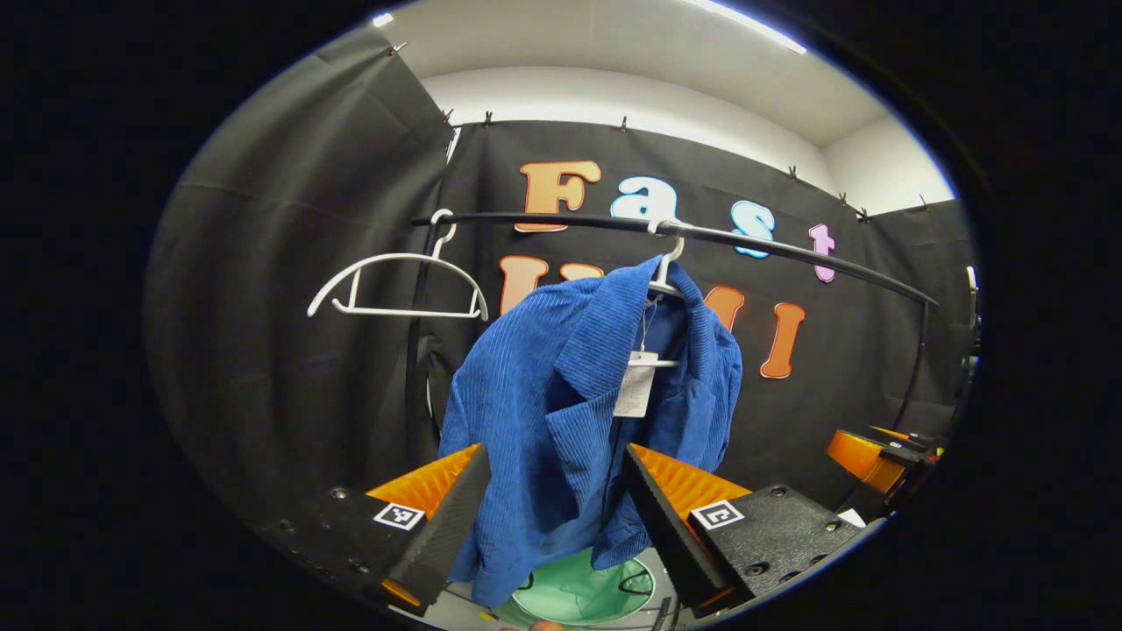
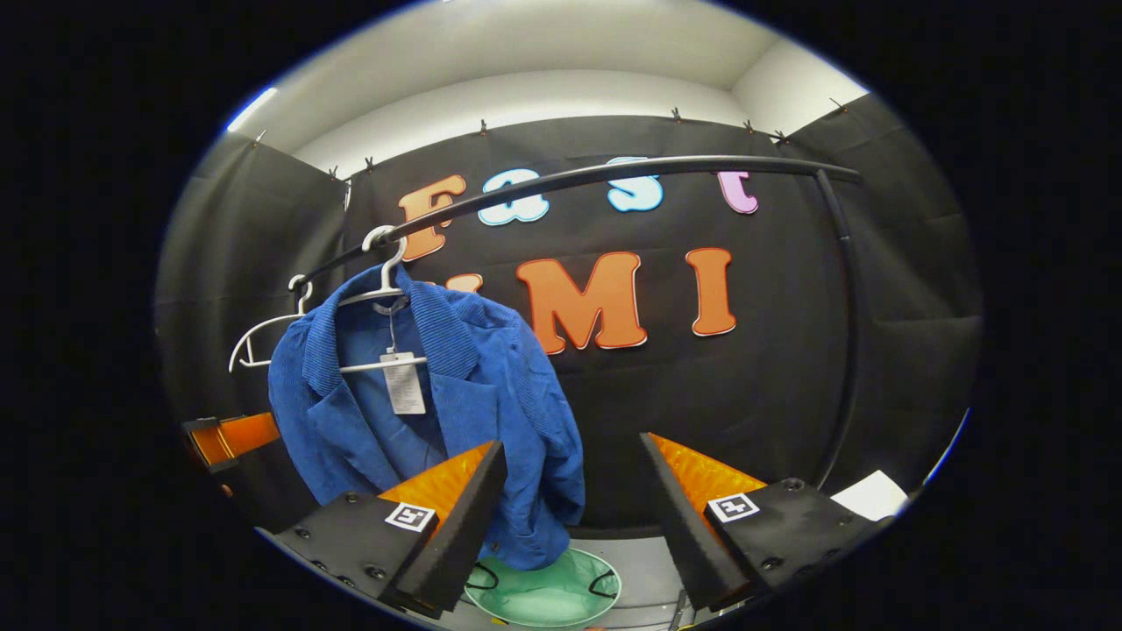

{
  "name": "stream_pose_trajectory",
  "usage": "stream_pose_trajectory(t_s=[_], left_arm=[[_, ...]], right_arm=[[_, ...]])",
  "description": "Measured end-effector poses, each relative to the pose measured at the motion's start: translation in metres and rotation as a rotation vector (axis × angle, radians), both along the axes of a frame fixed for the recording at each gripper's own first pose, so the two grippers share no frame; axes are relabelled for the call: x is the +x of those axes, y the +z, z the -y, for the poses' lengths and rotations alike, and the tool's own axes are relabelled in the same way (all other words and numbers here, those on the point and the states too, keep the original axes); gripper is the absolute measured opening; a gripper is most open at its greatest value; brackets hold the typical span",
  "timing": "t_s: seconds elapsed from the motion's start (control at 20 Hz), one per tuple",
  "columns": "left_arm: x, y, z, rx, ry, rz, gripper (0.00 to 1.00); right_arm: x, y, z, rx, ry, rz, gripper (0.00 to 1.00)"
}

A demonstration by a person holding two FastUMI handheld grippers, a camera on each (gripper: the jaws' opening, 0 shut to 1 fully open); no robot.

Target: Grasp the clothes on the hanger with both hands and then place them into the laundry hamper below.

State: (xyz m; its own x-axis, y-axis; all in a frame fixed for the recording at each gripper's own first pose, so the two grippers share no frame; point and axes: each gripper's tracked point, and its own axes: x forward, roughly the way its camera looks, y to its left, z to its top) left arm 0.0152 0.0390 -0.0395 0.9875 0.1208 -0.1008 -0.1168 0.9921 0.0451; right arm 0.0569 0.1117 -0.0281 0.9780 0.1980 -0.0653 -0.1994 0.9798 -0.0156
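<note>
The blue corduroy jacket (image 1: pixel 570 412) hung on a white hanger (image 1: pixel 666 272) from the black rail (image 1: pixel 789 254), directly above the pale green laundry hamper (image 1: pixel 583 596) on the floor. An empty white hanger (image 1: pixel 399 285) hung further along the same rail. Both claws stood released, gripping nothing: the left claw (image 1: pixel 557 517) had its fingers spread on either side of the jacket's lower front, not yet touching it, while the right claw (image 2: pixel 574 517) was open with the jacket's hem off to its own left finger side.

The jacket looked soft and floppy, moderately heavy for cloth — the ribbed corduroy should give good friction, so slipping seemed unlikely. It would sag and fold wherever it was pinched. The shoulders or lapels, near the hanger, looked the best places to grip — one claw each side — so the garment could lift clear of the hanger arms. A paper tag (image 1: pixel 633 386) dangled inside the collar; best avoided.
</note>
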Motion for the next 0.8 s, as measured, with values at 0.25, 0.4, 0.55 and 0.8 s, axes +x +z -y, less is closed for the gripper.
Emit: stream_pose_trajectory(t_s=[0.25,0.4,0.55,0.8], left_arm=[[0.013,-0.002,0.005,0.007,-0.011,-0.001,0.95],[0.026,-0.008,0.011,0.011,-0.021,-0.007,0.95],[0.042,-0.014,0.014,0.027,-0.028,-0.014,0.95],[0.073,-0.03,0.002,0.053,0.022,-0.036,0.95]], right_arm=[[0.022,-0.013,-0.047,-0.004,0.088,-0.024,0.89],[0.036,-0.02,-0.066,0.0,0.117,-0.036,0.98],[0.054,-0.028,-0.075,-0.033,0.111,-0.043,0.98],[0.077,-0.026,-0.109,-0.076,0.177,0.009,0.98]])
